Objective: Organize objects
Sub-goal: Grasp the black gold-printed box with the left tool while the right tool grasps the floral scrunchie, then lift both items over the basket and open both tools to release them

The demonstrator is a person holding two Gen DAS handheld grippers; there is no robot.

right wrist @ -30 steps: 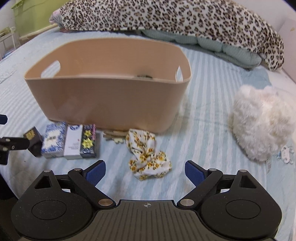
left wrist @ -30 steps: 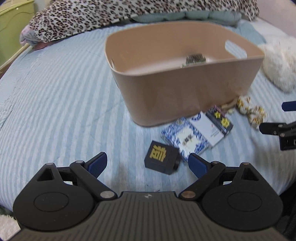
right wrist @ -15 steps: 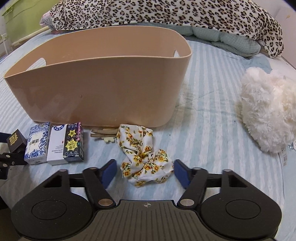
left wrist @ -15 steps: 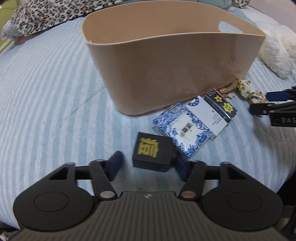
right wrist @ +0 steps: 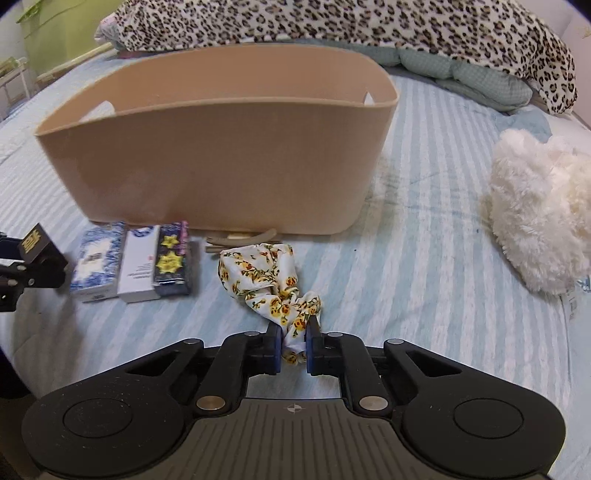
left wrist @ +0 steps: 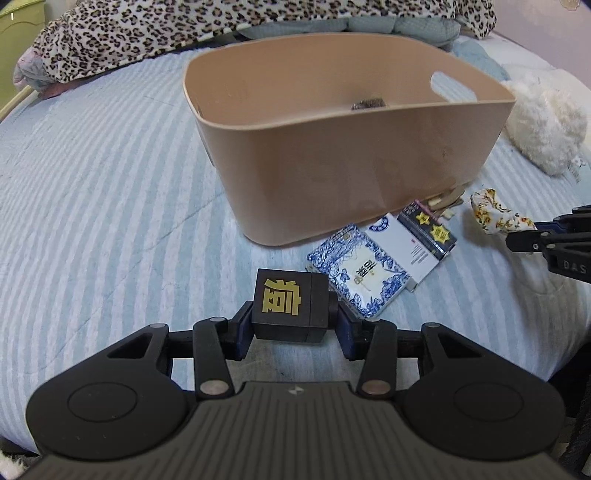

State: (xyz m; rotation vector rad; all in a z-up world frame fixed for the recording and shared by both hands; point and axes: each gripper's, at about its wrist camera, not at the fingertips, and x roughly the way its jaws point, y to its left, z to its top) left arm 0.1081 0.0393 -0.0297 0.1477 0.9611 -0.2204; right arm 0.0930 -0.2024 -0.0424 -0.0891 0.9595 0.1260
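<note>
My left gripper [left wrist: 291, 325] is shut on a black cube with a gold character [left wrist: 290, 304] and holds it just above the bed; the cube also shows in the right wrist view [right wrist: 38, 251]. My right gripper [right wrist: 294, 349] is shut on a floral fabric scrunchie [right wrist: 266, 280], which trails forward onto the bedspread. A tan plastic basket [left wrist: 362, 166] stands behind, with a small dark object [left wrist: 369, 103] inside. Three flat packets lie in front of it: blue-white patterned [left wrist: 360, 273], white [left wrist: 402, 245], dark with yellow stars [left wrist: 432, 229].
A white fluffy plush [right wrist: 539, 210] lies to the right of the basket. A tan hair clip [right wrist: 243, 240] lies against the basket's front wall. A leopard-print blanket [right wrist: 332, 26] is piled at the back. The striped bedspread [left wrist: 92, 206] extends left.
Both grippers closed: the left on the black cube, the right on the scrunchie. Both then rose slightly, lifting the cube off the bed.
</note>
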